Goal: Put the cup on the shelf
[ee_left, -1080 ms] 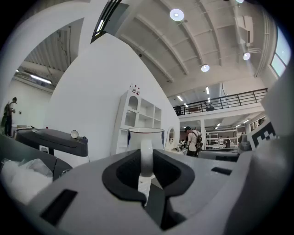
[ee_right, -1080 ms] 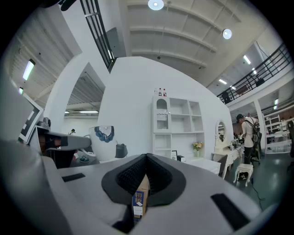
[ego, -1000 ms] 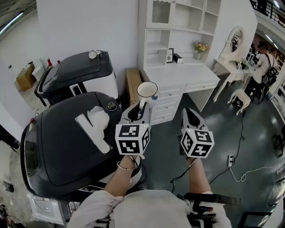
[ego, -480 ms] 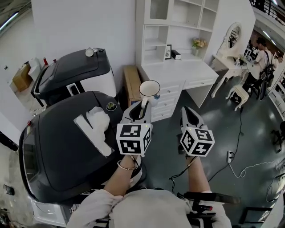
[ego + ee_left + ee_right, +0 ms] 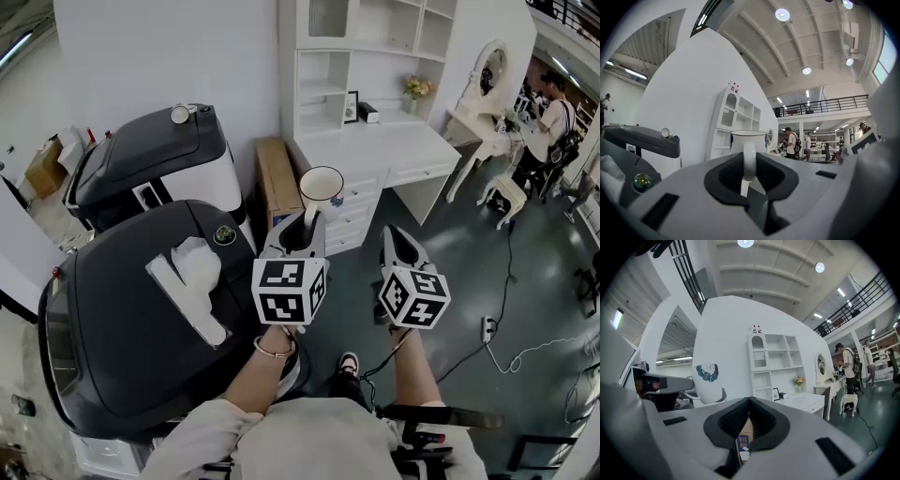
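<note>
Cup: white mug (image 5: 322, 185) with a blue emblem on its side. It's upright and up in the air around the middle of the head view, just short of the white desk and nowhere near a shelf board yet.
Left gripper: the left gripper (image 5: 302, 230) is pinched narrow on the mug's handle (image 5: 749, 157) and points level, so the whole mug hangs off that one loop.
Right gripper: the right gripper (image 5: 401, 246) has its jaws closed together on nothing and sits just right of the mug.
Shelf: white cubby unit (image 5: 323, 80) above the desk, upper middle, with a picture frame (image 5: 351, 107) and flowers (image 5: 417, 91) along the bottom ledge.
Risk: a handle-only grip could let the mug pivot or swing. A tilted rim or base could clip a cubby edge going in, and going in low could knock the frame.
Writing: nothing readable. The emblem is just a picture, the marker cube (image 5: 289, 291) only has square patterns, and the blue sticker (image 5: 743, 442) on the cardboard box (image 5: 275, 178) is too small to read.
</note>
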